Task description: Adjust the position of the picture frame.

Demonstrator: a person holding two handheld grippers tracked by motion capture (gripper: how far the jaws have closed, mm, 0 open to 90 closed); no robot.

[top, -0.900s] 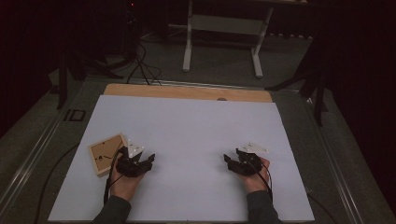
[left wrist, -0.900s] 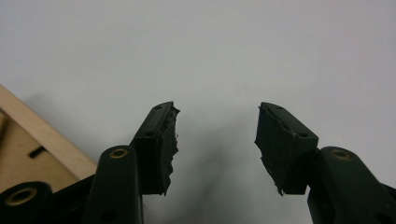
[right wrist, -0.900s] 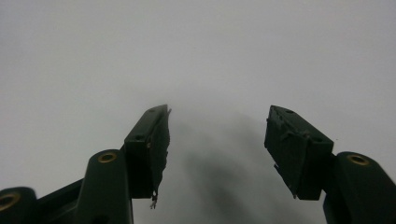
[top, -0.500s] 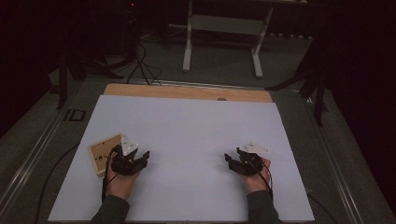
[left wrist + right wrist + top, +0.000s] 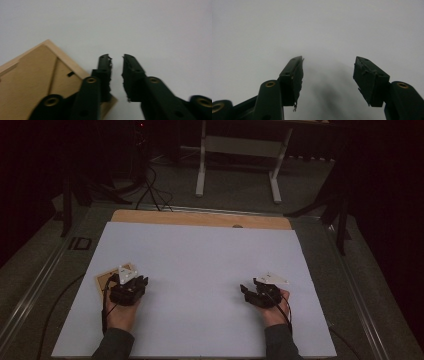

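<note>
At the left edge of the white sheet (image 5: 200, 270), the left gripper (image 5: 129, 281) sits over a small wooden frame (image 5: 104, 282), which pokes out from under it on its left side. The left gripper view shows the frame (image 5: 32, 82) lying flat with its back panel up, one corner passing beneath the left-hand jaw; a small dark clip marks the panel near the frame's rim. No label or brand can be read on the wood. On the grey surround left of the sheet, pale letters (image 5: 80, 243) seem to read "ID", though the dim view makes that uncertain.

The left gripper (image 5: 116, 65) has its jaws drawn close, a narrow slit between the pads and nothing in that slit; whether the jaw over the frame touches the wood I cannot tell. The right gripper (image 5: 258, 292), well apart on the sheet's other side, stands spread wide in its own view (image 5: 328, 72), with bare white sheet between and ahead of its pads.
</note>
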